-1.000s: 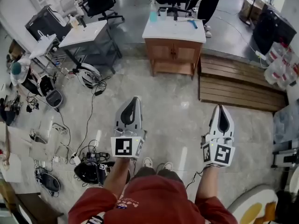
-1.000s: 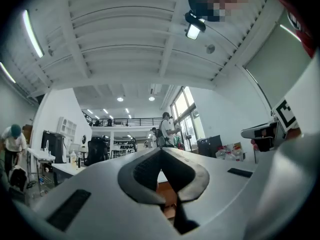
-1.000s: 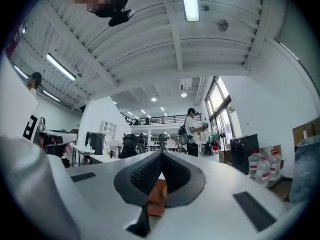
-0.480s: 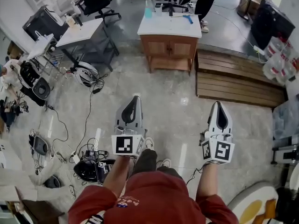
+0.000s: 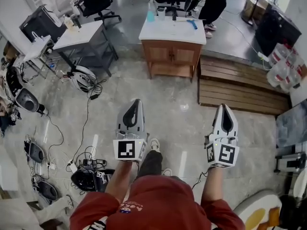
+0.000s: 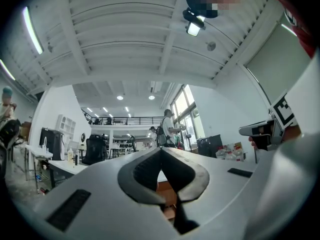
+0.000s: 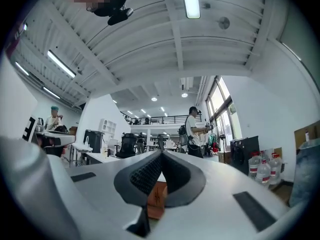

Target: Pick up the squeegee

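The white left gripper [image 5: 137, 101] and white right gripper [image 5: 224, 106] are both closed tight, holding nothing. A small blue tool [image 5: 193, 24] lies on the far white-topped wooden cabinet [image 5: 173, 56]

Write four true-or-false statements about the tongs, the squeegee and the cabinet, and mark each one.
1. The white left tongs are shut with nothing between them. True.
2. The white right tongs grip the small blue squeegee. False: they are shut and empty; the squeegee lies on the white-topped wooden cabinet.
3. A pale blue bottle stands on that cabinet's top. True.
4. The slatted wooden platform lies left of the cabinet. False: in the head view it lies to the cabinet's right.
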